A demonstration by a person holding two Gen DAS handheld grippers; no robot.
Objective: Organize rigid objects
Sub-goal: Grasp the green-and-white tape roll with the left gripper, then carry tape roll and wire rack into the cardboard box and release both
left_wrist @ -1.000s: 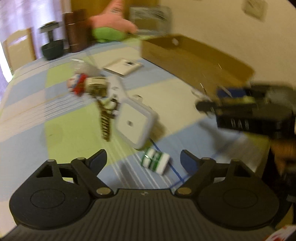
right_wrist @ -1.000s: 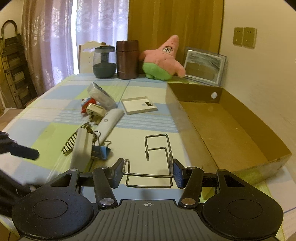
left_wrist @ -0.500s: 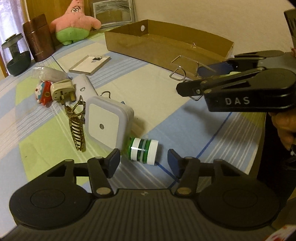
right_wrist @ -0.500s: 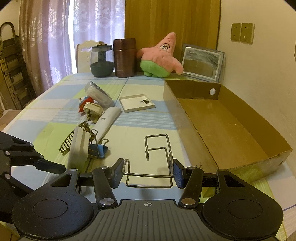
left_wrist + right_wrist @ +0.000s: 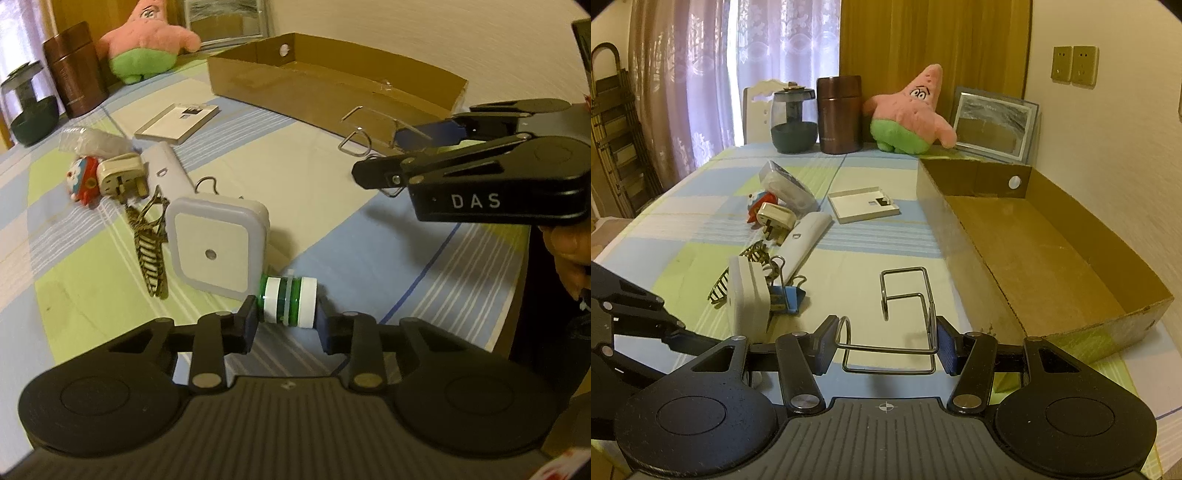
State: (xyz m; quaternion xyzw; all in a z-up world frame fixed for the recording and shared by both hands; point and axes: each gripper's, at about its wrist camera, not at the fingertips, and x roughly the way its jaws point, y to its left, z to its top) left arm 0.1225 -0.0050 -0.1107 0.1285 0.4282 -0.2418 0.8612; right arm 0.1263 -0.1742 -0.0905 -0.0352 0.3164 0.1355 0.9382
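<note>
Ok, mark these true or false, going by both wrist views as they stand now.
1. The left claw is shut on the green and white spool. True.
2. The right claw holds the blue binder clip. False: it holds the wire rack; the blue binder clip lies on the tablecloth.
3. The cardboard box holds the white plug. False: nothing shows inside it; the white plug lies outside.
4. The pink plush star stands beside the brown canister. True.

Two wrist fisheyes, both close and angled down at the table (image 5: 701, 229).
Left looks along its fingers toward the cardboard box (image 5: 332, 85); right faces the far wall; both share clutter, box, plush (image 5: 908, 110), probably all edge-warped.
</note>
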